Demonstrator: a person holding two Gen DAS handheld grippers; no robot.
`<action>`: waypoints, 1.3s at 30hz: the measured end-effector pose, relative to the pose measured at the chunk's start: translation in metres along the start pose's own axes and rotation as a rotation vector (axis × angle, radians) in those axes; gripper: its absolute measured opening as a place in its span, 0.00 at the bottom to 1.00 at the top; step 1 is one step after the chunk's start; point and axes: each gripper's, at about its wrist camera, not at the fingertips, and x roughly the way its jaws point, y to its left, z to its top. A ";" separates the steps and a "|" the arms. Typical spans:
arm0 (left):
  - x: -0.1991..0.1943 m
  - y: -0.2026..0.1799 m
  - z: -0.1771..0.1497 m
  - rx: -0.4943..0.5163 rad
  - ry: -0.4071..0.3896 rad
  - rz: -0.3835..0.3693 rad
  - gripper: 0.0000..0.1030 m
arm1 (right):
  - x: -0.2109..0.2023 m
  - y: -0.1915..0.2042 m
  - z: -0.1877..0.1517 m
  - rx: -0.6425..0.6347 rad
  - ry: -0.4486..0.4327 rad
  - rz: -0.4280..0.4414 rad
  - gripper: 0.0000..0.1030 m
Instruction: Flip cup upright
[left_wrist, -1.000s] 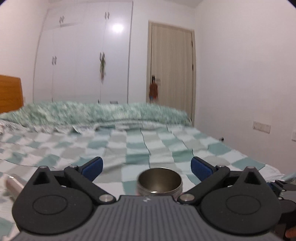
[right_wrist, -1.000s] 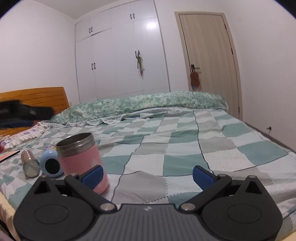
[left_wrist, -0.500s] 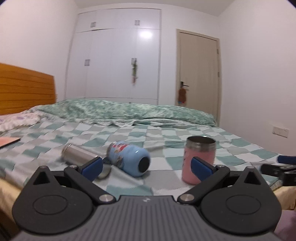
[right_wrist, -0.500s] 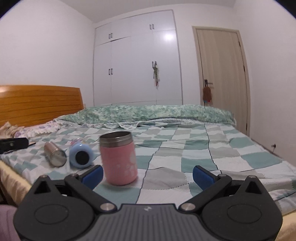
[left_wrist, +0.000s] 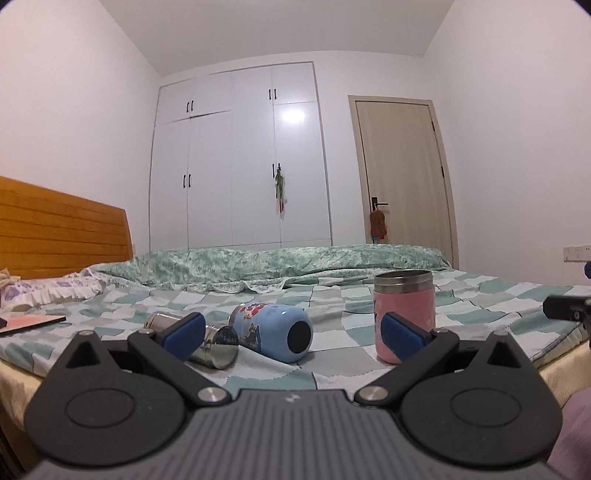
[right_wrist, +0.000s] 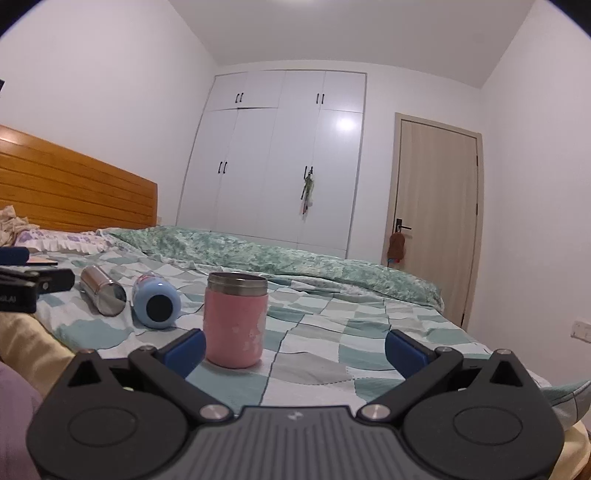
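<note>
I see the pink cup (right_wrist: 235, 325) standing upright on the bed (right_wrist: 317, 354) (done, I judge); both my grippers (left_wrist: 291, 328) (right_wrist: 293, 349) gape wide, empty.

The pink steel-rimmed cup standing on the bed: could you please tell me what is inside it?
The pink steel-rimmed cup stands upright on the checked bedspread, mouth up. Both views look across its steel rim, so only a sliver of inner wall shows; its bottom and any contents are hidden.

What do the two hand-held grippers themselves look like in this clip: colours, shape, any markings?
Both look identical: the left hand-held gripper and the right hand-held gripper each have a grey ribbed body with a small white logo, black triangular linkage arms on round black discs, silver pivot screws, and blue fingertip pads. No cables or sleeves show.
</note>
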 end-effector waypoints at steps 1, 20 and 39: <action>0.000 -0.001 -0.001 0.004 -0.001 -0.002 1.00 | 0.000 -0.002 0.000 0.012 0.001 0.000 1.00; -0.003 0.001 -0.004 0.004 -0.001 -0.015 1.00 | 0.002 -0.007 -0.002 0.048 0.005 -0.008 1.00; -0.002 0.001 -0.005 0.000 -0.002 -0.016 1.00 | 0.002 -0.007 -0.002 0.048 0.005 -0.007 1.00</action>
